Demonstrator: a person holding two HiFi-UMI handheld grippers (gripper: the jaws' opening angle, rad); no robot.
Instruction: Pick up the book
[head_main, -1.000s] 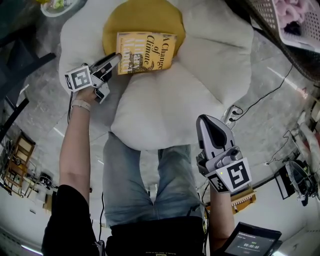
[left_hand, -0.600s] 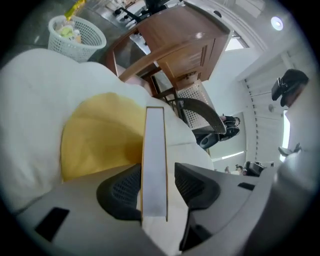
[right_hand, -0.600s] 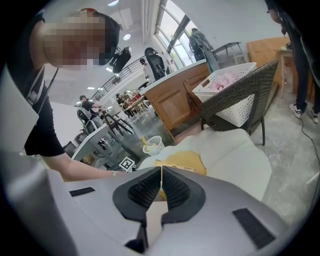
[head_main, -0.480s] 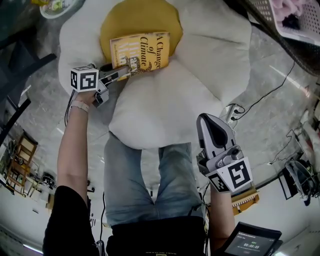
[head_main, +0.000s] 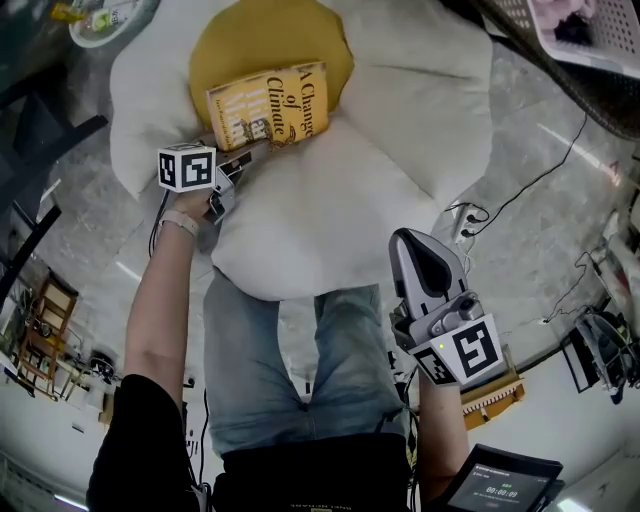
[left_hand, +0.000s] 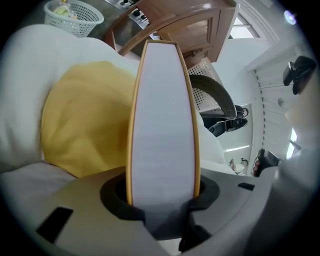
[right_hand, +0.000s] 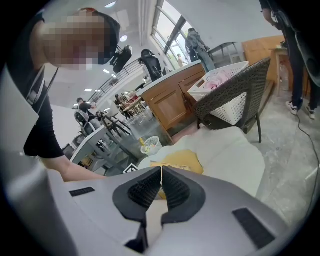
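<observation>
From the head view, the book (head_main: 268, 105), a yellow paperback titled "A Change of Climate", lies askew over the lower edge of the yellow yolk (head_main: 262, 38) of a fried-egg cushion (head_main: 400, 130). The left gripper (head_main: 252, 154) reaches in at its near left corner. Whether the claw bites cannot be told from up there. The left gripper view settles it. The white page edge, framed by two thin yellow covers, stands upright and fills the gap, with a dark pad against each cover. The jaws have just been opening a little, yet the book is between them and gripped.

The right gripper (head_main: 418, 252) hangs well apart from the book, above the person's jeans (head_main: 300, 380). The head view shows only its grey back. Its own view shows the ribbed pads closed together with nothing between them. Beyond them stand the cushion and a wicker chair (right_hand: 235, 97) holding a white laundry basket (right_hand: 217, 82).
</observation>
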